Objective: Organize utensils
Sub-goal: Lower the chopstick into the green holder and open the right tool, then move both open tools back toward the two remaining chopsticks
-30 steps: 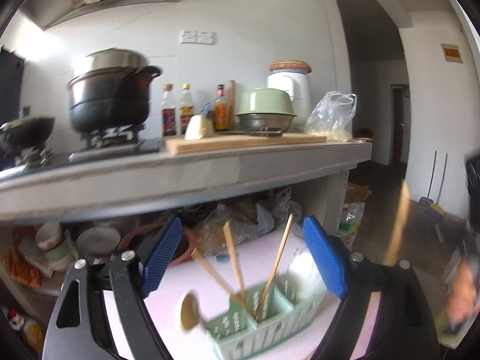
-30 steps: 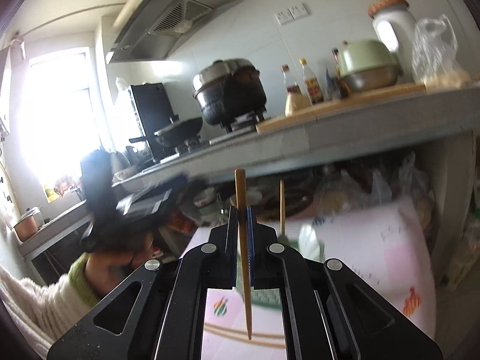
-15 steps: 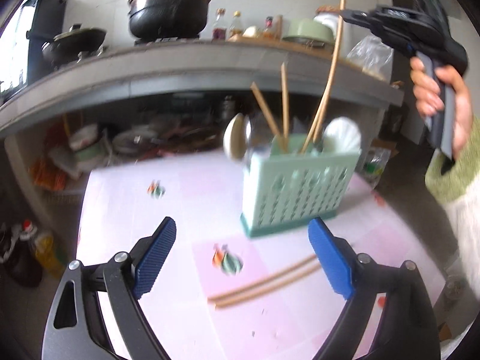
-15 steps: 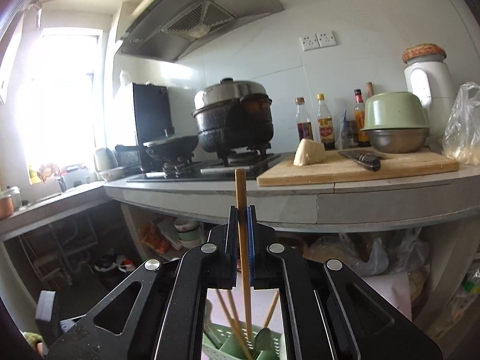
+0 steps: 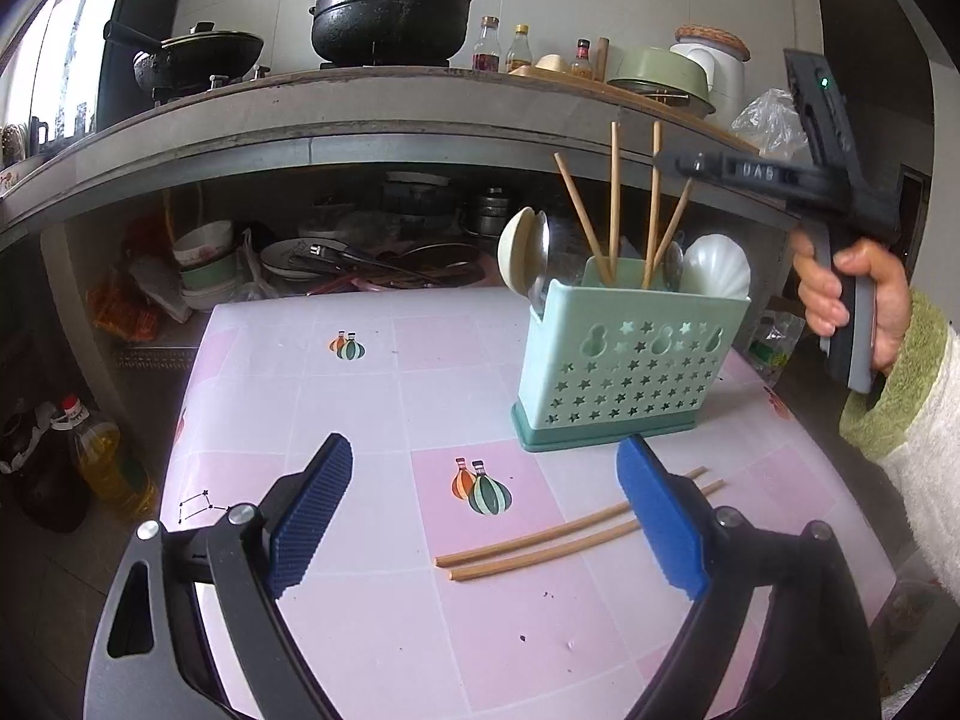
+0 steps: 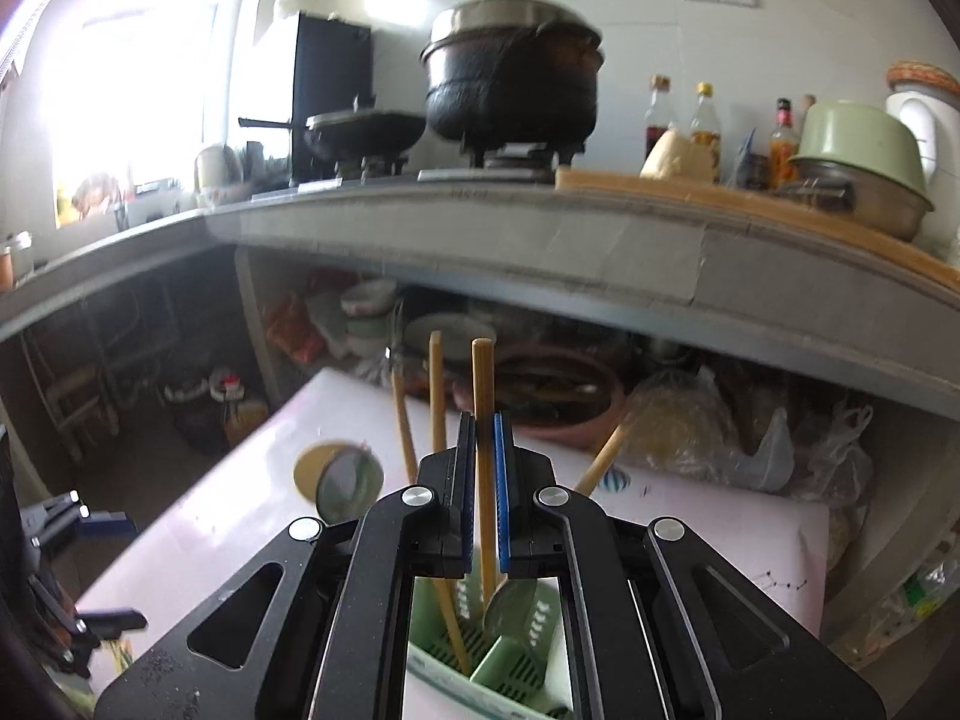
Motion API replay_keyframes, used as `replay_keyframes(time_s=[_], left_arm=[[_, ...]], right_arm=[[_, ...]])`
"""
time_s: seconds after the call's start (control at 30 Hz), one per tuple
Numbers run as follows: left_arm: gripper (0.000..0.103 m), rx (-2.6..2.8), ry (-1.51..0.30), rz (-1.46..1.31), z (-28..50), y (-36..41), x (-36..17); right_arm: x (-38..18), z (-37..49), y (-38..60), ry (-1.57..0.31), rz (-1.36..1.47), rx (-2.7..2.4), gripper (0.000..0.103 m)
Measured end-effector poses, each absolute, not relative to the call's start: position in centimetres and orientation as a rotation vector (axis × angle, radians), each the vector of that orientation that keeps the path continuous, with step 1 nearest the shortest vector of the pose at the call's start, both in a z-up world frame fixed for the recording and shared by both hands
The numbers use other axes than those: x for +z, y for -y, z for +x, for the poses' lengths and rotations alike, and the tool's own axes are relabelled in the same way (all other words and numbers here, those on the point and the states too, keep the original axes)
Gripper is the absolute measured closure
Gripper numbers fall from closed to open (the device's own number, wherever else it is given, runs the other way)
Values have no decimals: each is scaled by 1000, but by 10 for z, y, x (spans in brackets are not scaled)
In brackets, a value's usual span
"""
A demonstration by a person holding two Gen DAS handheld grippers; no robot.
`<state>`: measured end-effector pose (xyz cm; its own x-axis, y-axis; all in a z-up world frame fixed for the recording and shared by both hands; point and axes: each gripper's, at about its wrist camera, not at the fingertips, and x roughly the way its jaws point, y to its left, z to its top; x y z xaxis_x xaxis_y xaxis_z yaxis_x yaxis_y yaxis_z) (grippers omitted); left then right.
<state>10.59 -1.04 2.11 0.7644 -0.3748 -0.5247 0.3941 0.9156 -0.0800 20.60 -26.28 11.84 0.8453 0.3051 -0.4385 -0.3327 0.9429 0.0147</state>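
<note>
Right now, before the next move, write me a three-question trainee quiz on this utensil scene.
1. True or false: the right tongs are shut on a chopstick.
2. How many chopsticks lie loose on the table?
A. none
B. two
C. four
3. Fill in: the left tongs are ____, with nothing between their pads.

Key:
1. True; the chopstick stands upright over the caddy.
2. B; the pair lies side by side in front of the caddy.
3. Open.
</note>
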Motion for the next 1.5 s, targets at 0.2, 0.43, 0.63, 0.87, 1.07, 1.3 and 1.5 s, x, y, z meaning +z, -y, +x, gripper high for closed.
replay_keyframes(time_s=[0.2, 0.43, 0.63, 0.87, 1.07, 1.3, 1.5], left_arm=[[15, -428, -566, 33, 106, 12, 20], [15, -466, -615, 25, 112, 14, 12], [17, -509, -637, 77, 113, 28, 2], [39, -559, -701, 180, 115, 65, -21], [69, -634, -717, 285, 119, 105, -40], [82, -759, -778, 447, 122, 147, -65], [82, -801, -805, 499, 126, 160, -72]], right_arm=[[120, 196, 271, -476, -50, 327, 74], [140, 149, 300, -369, 73, 297, 54], [110, 112, 317, -435, 237, 320, 51], [1, 101, 306, -766, 444, 255, 51], [-43, 97, 304, -885, 548, 200, 58], [-32, 100, 319, -854, 553, 171, 58], [-43, 88, 336, -855, 612, 165, 58]])
